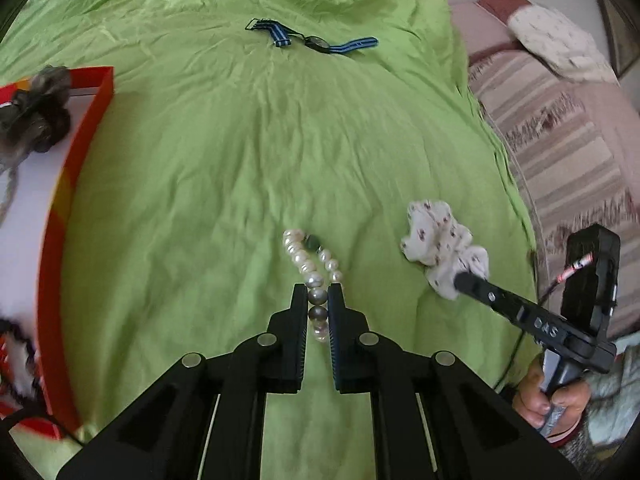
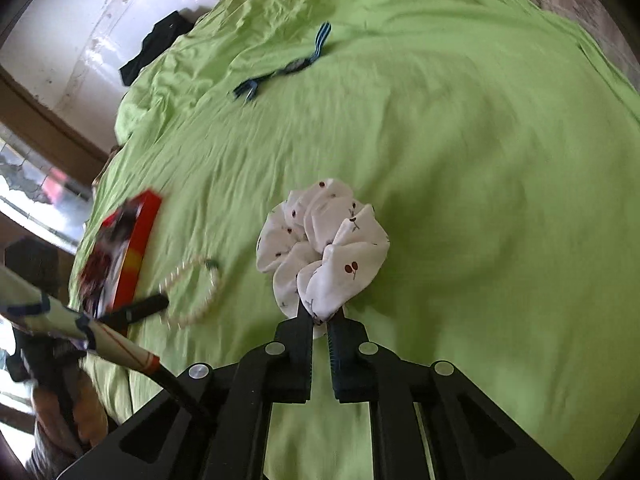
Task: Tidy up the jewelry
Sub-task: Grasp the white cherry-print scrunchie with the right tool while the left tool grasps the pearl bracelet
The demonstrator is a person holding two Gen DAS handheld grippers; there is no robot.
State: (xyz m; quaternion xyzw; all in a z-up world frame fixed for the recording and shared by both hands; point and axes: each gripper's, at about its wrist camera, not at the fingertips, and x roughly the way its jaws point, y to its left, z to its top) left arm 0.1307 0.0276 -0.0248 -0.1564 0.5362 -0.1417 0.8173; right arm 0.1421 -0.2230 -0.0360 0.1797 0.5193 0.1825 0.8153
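Observation:
A pearl bracelet (image 1: 308, 260) lies on the green sheet (image 1: 240, 160). My left gripper (image 1: 319, 294) is shut on its near beads. The bracelet also shows in the right wrist view (image 2: 196, 292) beside the left gripper's finger (image 2: 136, 310). A white scrunchie with a cherry print (image 2: 320, 240) is pinched at its near edge by my right gripper (image 2: 320, 314). It also shows in the left wrist view (image 1: 440, 248) with the right gripper (image 1: 464, 280) on it. A red box (image 1: 76, 168) sits at the left and holds a grey scrunchie (image 1: 36, 120).
A blue-striped watch (image 1: 316, 42) lies far back on the sheet; it also shows in the right wrist view (image 2: 288, 66). A striped blanket (image 1: 568, 152) and a pillow (image 1: 560, 44) lie to the right. A dark cloth (image 2: 156, 48) lies at the bed's far edge.

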